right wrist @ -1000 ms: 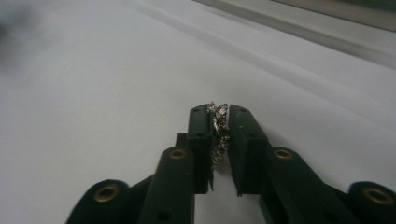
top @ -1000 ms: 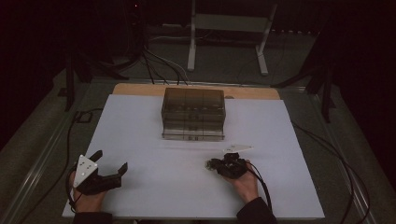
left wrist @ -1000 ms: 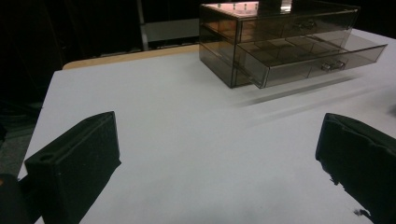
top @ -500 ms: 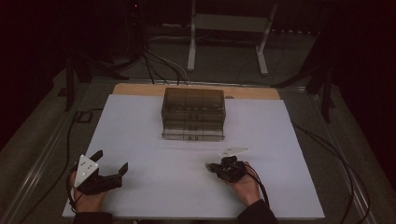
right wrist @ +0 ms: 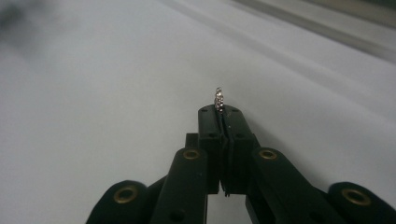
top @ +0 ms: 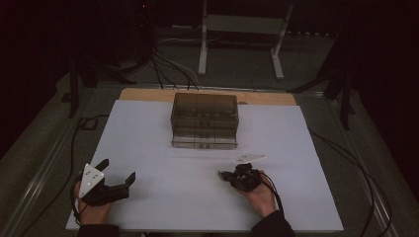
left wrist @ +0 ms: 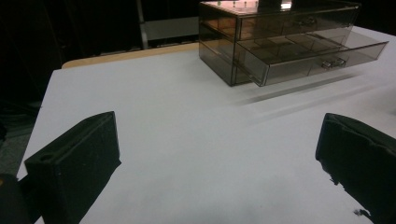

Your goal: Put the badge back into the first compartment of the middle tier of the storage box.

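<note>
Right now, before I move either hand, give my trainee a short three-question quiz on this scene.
1. True or false: the right gripper has its jaws closed on a small silvery object.
2. Which drawer of the smoky clear drawer box stands pulled out in the left gripper view: A) top, B) lower, C) none?
3. Fill in: the left gripper rests over the white table sheet with its jaws ____.

Key: 1 true; 2 B; 3 open.
</note>
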`<state>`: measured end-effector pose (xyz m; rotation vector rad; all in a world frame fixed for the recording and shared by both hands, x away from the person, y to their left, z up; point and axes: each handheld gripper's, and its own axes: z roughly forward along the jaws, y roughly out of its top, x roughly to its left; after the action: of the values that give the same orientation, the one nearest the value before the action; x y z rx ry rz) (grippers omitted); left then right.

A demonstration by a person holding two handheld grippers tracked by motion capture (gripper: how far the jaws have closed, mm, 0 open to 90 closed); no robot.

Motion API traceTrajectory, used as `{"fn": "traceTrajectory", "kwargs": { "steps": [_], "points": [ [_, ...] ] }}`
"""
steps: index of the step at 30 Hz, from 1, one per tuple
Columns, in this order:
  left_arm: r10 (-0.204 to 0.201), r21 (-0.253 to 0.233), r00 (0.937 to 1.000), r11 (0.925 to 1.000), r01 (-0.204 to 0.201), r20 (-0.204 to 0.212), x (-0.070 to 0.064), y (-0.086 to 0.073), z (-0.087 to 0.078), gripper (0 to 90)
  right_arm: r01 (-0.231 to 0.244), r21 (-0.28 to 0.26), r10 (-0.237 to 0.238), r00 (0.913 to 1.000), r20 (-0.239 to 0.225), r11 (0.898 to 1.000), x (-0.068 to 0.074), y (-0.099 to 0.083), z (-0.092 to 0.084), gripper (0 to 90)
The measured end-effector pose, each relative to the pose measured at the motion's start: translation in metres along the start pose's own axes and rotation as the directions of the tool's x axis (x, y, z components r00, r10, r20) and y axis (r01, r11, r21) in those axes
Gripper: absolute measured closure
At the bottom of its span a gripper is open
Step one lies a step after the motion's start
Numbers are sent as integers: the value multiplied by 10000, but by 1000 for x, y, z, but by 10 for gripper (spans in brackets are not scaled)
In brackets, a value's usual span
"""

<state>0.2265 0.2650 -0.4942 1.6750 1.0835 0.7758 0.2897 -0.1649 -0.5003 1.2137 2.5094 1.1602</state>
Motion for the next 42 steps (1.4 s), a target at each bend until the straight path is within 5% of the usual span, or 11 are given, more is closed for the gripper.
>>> {"fn": "traceTrajectory", "kwargs": {
  "steps": [42],
  "points": [
    [87, 14, 10000, 10000, -87, -46, 0, 0, 0, 5, 105, -1602, -111, 9999, -26, 9870, 11, 64, -11, 880]
  ]
}}
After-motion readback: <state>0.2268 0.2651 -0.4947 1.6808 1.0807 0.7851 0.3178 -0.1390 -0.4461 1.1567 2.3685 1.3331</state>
